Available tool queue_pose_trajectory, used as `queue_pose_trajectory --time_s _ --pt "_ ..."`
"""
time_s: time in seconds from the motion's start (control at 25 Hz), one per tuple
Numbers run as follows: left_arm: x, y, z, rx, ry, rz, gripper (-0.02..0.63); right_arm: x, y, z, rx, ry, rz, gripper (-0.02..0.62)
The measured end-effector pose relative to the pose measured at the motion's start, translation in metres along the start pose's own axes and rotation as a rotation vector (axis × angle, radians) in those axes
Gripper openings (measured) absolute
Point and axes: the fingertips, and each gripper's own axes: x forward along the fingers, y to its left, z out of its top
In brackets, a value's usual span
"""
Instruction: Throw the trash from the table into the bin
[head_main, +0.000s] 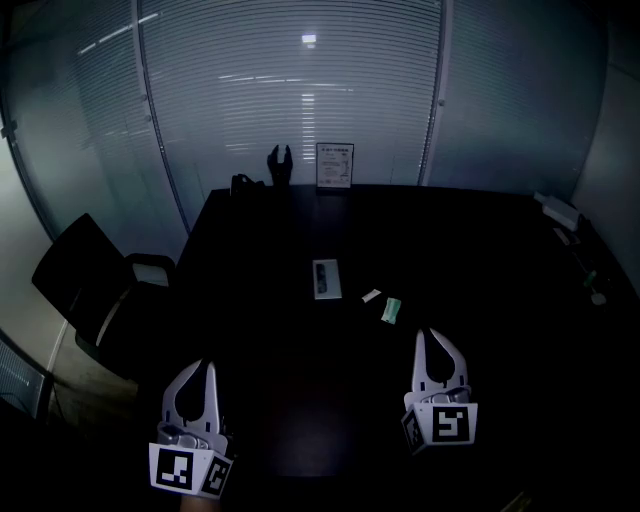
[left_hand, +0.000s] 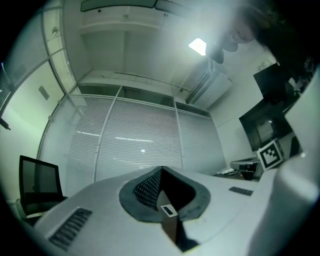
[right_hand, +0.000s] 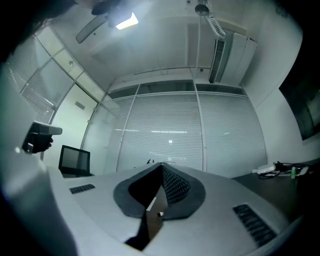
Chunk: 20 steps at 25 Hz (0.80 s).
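A wall of pale slatted blinds (head_main: 300, 90) stands behind a wide dark desk (head_main: 480, 260) that fills most of the head view. A black chair (head_main: 85, 275) sits at the desk's left side. At the near edge of the desk are the left claw (head_main: 205, 370) and the right claw (head_main: 432, 340), well apart and both pointing toward the blinds. Each claw's own view shows its jaws closed tip to tip with nothing between them. A framed sign (head_main: 334, 165) stands upright at the far edge of the desk, with a dark forked object (head_main: 280, 165) just to its left. A white bar (head_main: 558, 210) lies near the desk's right side. A flat grey box (head_main: 326, 278) lies mid-desk. The trash is on the desk just right of that box: a green wrapper (head_main: 391, 310) and, beside it, a small white scrap (head_main: 371, 295). Both lie ahead of the right claw and apart from it.
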Motion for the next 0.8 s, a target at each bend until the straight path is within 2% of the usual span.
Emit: queue_pose_trajectory --time_s 0.2,0.44,0.56,0.8 --pt "0.041 0.002 -0.012 0.010 0.019 0.015 0.000 0.056 -0.024 -0.061 0.050 0.135 -0.012 0.011" --pt "0.076 0.006 -0.033 0.006 0.049 0.030 0.000 0.106 -0.034 -0.115 0.040 0.266 0.020 0.157" --pt "0.088 0.010 -0.041 0.005 0.063 0.035 0.000 0.127 -0.037 -0.150 0.068 0.352 0.030 0.266" --pt "0.101 0.017 -0.064 -0.007 0.118 0.024 0.000 0.161 -0.049 -0.205 0.135 0.496 -0.007 0.295"
